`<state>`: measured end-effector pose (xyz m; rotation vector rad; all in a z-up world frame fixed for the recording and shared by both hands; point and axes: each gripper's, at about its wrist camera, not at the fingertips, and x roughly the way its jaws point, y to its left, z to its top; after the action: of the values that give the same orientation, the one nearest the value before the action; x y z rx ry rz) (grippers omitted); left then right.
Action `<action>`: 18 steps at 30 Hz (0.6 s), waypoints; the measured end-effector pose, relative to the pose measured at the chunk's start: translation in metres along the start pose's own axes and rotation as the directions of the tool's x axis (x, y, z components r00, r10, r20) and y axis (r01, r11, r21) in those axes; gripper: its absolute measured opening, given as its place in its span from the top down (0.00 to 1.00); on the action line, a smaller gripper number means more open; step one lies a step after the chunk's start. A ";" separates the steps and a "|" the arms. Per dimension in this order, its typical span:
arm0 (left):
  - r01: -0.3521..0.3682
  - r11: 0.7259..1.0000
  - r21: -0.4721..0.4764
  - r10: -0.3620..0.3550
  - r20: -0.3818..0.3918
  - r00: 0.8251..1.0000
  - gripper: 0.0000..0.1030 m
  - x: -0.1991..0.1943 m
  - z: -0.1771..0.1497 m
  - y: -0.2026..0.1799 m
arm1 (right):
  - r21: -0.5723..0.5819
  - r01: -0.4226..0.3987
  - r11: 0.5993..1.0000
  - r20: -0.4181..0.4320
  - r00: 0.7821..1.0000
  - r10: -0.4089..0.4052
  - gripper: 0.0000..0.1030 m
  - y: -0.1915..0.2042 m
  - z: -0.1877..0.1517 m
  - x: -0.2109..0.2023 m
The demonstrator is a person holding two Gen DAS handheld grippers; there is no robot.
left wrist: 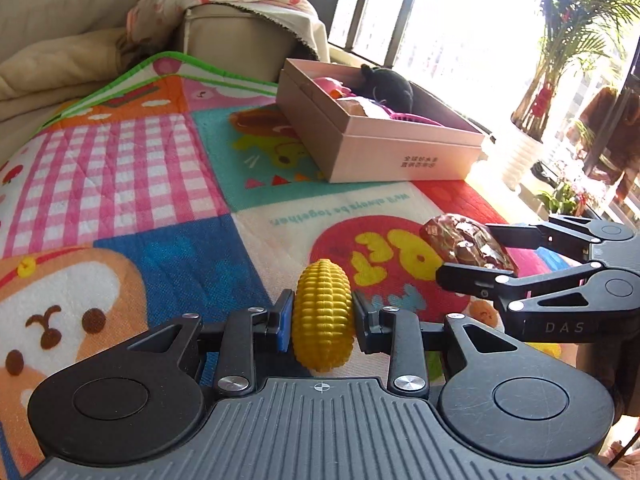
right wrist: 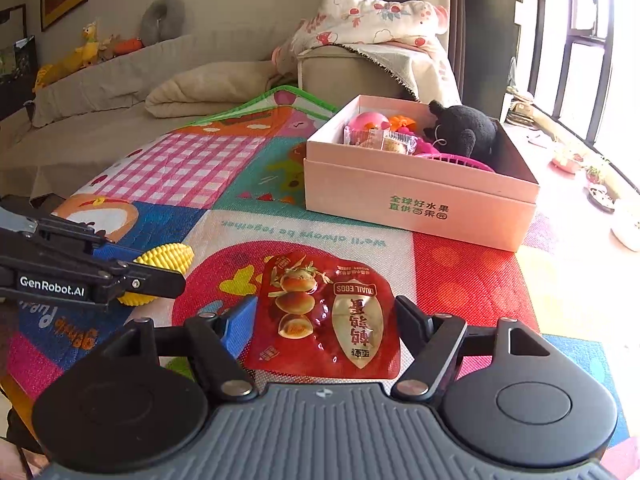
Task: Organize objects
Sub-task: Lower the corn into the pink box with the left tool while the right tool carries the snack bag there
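Observation:
A yellow toy corn cob (left wrist: 323,316) sits between the fingers of my left gripper (left wrist: 322,320), which is shut on it just above the play mat; the corn also shows in the right wrist view (right wrist: 164,264). My right gripper (right wrist: 326,324) is shut on a red quail-egg snack packet (right wrist: 328,316), and the packet shows in the left wrist view (left wrist: 468,246) too. A pink cardboard box (right wrist: 420,196) stands beyond both grippers, holding a black plush toy (right wrist: 464,130), a pink ball (right wrist: 368,122) and wrapped snacks.
A colourful play mat (left wrist: 160,168) covers the surface. A beige sofa with a floral blanket (right wrist: 372,20) lies behind the box. Windows and potted plants (left wrist: 560,40) are on the right.

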<state>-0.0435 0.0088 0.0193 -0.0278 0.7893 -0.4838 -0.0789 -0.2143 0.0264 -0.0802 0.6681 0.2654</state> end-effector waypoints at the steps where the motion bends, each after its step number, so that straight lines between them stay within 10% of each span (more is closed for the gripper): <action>1: 0.006 1.000 0.007 -0.006 0.007 1.000 0.67 0.000 0.000 -0.004 | 0.006 0.009 1.000 0.015 1.000 -0.009 0.29 -0.002 0.000 -0.009; 18: 0.063 0.998 -0.020 -0.052 0.339 0.940 0.67 0.060 0.179 -0.054 | 0.050 0.122 0.991 0.167 0.978 -0.128 0.29 -0.027 0.017 -0.073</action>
<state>0.0935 -0.0928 0.1171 -0.1593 0.4586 -0.5057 -0.1161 -0.2538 0.0850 -0.0610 0.4961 0.1359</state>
